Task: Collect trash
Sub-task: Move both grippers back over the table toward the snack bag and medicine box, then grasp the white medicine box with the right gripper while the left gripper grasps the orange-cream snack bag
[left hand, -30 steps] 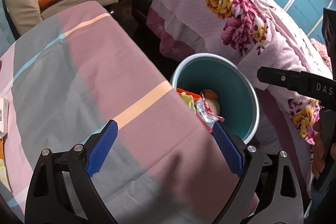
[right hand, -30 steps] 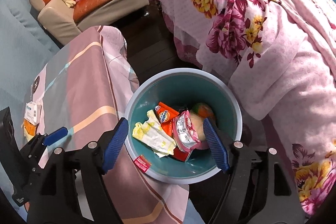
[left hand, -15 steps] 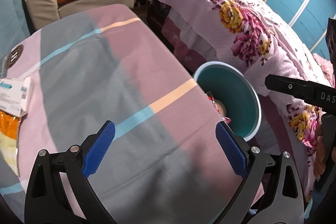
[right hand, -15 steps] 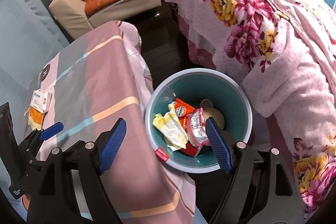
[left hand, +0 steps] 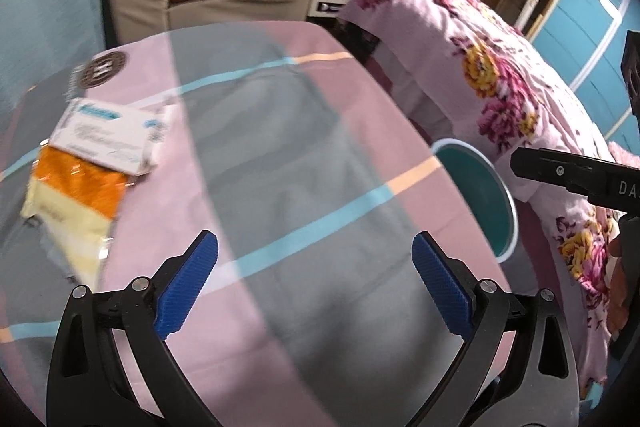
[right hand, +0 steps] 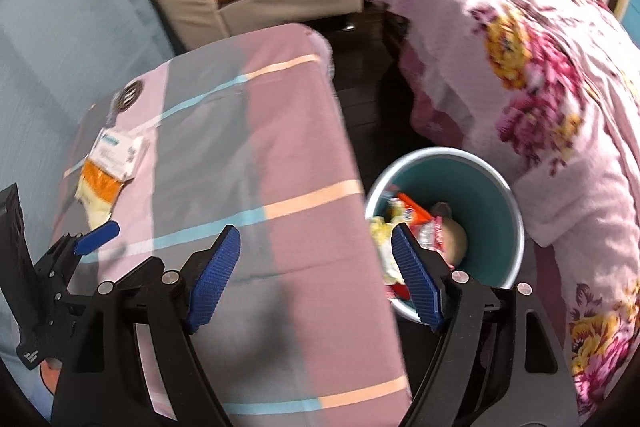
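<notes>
While your left gripper [left hand: 314, 285] stands wide over bare cloth [left hand: 280, 147], holding nothing, the wrapper [left hand: 76, 195] lies beyond and left of its jaws, long axis running from the near left toward the white packet [left hand: 108, 135] that overlaps its far end. Your right gripper [right hand: 314, 277] is open and empty too. Just right of its jaws sits the bin [right hand: 508, 211], its near rim hidden by a finger, its trash blurred.
</notes>
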The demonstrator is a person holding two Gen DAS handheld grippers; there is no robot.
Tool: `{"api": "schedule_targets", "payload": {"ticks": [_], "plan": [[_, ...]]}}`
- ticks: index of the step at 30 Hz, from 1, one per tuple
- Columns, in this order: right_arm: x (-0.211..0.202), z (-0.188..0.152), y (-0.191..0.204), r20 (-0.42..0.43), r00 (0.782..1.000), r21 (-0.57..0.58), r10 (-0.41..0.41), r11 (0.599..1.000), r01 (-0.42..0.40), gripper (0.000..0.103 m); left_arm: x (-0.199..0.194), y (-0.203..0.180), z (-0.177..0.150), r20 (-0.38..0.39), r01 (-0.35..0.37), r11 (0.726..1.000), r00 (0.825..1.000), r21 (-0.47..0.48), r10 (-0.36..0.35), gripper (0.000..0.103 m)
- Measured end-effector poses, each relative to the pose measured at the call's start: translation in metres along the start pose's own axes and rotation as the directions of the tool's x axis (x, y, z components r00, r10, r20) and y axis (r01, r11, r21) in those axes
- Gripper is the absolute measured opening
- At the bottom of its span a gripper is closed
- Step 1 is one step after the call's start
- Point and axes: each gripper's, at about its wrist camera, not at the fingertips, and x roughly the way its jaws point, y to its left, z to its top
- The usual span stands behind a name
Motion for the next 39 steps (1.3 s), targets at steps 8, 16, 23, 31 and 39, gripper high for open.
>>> {"api": "schedule_targets", "payload": {"ticks": [8, 16, 23, 31, 39], "plan": [[0.027, 0.017, 0.077, -0.065, 0.998, -0.177, 0.019, 0.984, -0.031, 0.074, -0.021, 0.081, -0.015, 0.017, -0.088, 0.989, 0.996, -0.115, 0.091, 0.098], [0.067, 0.040, 0.146, -0.140, 0.989, -0.361, 0.045, 0.928, -0.093, 0.075, -0.030, 0.170, -0.026, -0.006, -0.176, 0.950, 0.984, -0.258, 0.180, 0.098], [0.107, 0.066, 0.204, -0.213, 0.974, -0.471, 0.071, 0.866, -0.167, 0.075, -0.026, 0.212, -0.018, -0.012, -0.221, 0.932, 0.974, -0.286, 0.228, 0.098], [0.150, 0.091, 0.271, -0.289, 0.951, -0.590, 0.113, 0.761, -0.269, 0.075, -0.010, 0.239, -0.008, -0.036, -0.270, 0.928, 0.962, -0.257, 0.270, 0.098], [0.187, 0.094, 0.306, -0.378, 0.920, -0.646, 0.104, 0.683, -0.342, 0.075, -0.010, 0.268, -0.010, -0.046, -0.278, 0.914, 0.960, -0.297, 0.277, 0.098]]}}
